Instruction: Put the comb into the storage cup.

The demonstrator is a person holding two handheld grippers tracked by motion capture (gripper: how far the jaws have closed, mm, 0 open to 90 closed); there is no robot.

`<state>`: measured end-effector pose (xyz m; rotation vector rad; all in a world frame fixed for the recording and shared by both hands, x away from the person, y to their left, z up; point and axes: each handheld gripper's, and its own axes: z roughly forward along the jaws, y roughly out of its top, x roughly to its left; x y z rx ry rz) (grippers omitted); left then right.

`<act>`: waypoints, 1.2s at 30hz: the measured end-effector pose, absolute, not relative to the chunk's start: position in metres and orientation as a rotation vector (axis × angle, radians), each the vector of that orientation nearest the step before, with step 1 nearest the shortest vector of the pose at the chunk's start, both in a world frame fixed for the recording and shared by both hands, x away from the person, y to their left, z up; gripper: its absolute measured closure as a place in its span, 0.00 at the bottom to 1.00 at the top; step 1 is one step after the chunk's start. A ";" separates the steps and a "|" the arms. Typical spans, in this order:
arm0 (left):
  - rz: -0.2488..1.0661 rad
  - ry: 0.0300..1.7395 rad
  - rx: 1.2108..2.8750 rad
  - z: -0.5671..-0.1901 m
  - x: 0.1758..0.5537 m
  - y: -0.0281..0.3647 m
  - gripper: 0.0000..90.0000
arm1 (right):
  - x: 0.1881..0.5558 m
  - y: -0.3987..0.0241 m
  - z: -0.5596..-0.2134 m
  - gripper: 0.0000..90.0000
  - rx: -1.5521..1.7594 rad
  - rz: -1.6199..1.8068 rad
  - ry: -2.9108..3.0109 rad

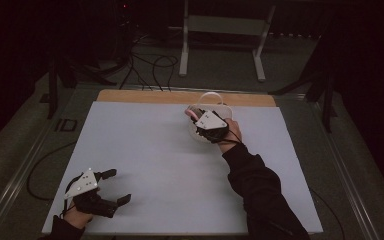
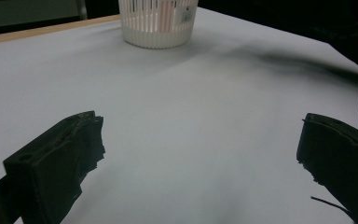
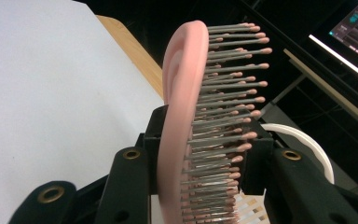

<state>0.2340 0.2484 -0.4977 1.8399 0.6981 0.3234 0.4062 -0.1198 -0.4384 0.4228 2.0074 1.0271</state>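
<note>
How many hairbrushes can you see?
1. The pink hairbrush is clamped in the right gripper, over the white basket at the table's far side. Others could be hidden inside the basket.

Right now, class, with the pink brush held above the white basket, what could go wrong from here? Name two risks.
1. The right gripper clamps the pink hairbrush across its bristles, not a flat face; such a grip may slip or twist on release.
2. The brush hangs near the rim of the white basket; lowered off-centre, it could catch the rim or tip the light basket, since the open left gripper is far from steadying it.
</note>
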 end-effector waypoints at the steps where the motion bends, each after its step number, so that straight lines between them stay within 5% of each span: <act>1: 0.325 0.698 1.841 -0.498 0.234 0.248 0.00 | 0.405 -0.119 -0.439 0.71 0.425 1.027 2.005; 28: 0.329 0.693 1.845 -0.498 0.233 0.247 0.00 | 0.395 -0.115 -0.450 0.64 0.430 1.039 2.007; 36: 0.326 0.692 1.847 -0.498 0.233 0.247 0.00 | 0.398 -0.117 -0.453 0.34 0.443 1.049 2.046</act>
